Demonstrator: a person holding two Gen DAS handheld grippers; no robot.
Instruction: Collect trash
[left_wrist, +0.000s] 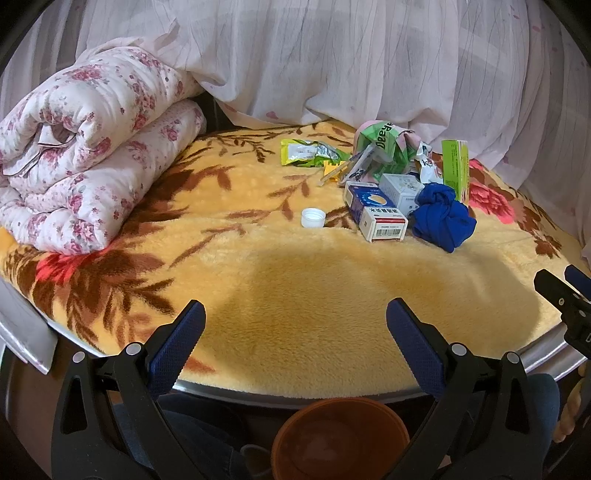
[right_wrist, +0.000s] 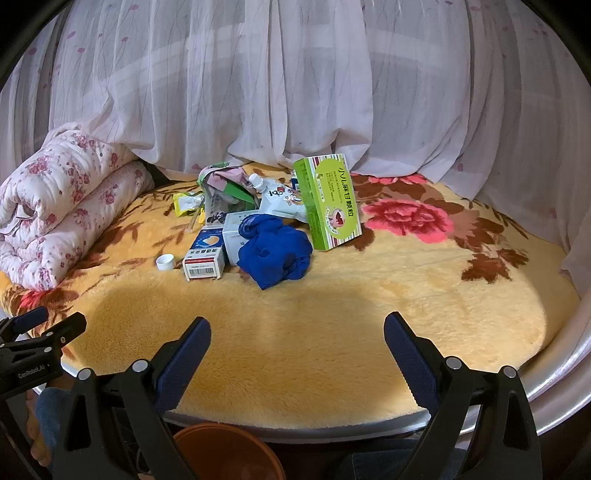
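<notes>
A heap of trash lies on the yellow flowered blanket (left_wrist: 280, 288): a crumpled blue cloth (left_wrist: 443, 216) (right_wrist: 275, 254), small medicine boxes (left_wrist: 384, 223) (right_wrist: 205, 264), an upright green box (left_wrist: 456, 170) (right_wrist: 328, 203), a white pouch (right_wrist: 284, 201), crumpled green wrappers (left_wrist: 384, 144), a yellow-green sachet (left_wrist: 306, 153) and a white bottle cap (left_wrist: 313, 217) (right_wrist: 165, 262). My left gripper (left_wrist: 295, 317) is open and empty, near the bed's front edge. My right gripper (right_wrist: 297, 328) is open and empty, likewise short of the heap. An orange-brown bin (left_wrist: 340, 439) (right_wrist: 229, 452) stands below the edge.
A rolled floral quilt (left_wrist: 85, 147) (right_wrist: 62, 206) lies at the left of the bed. White curtains (right_wrist: 295, 81) hang behind. A metal rim (right_wrist: 554, 384) borders the bed. The right gripper shows in the left wrist view (left_wrist: 565, 299), and the left in the right wrist view (right_wrist: 37, 343).
</notes>
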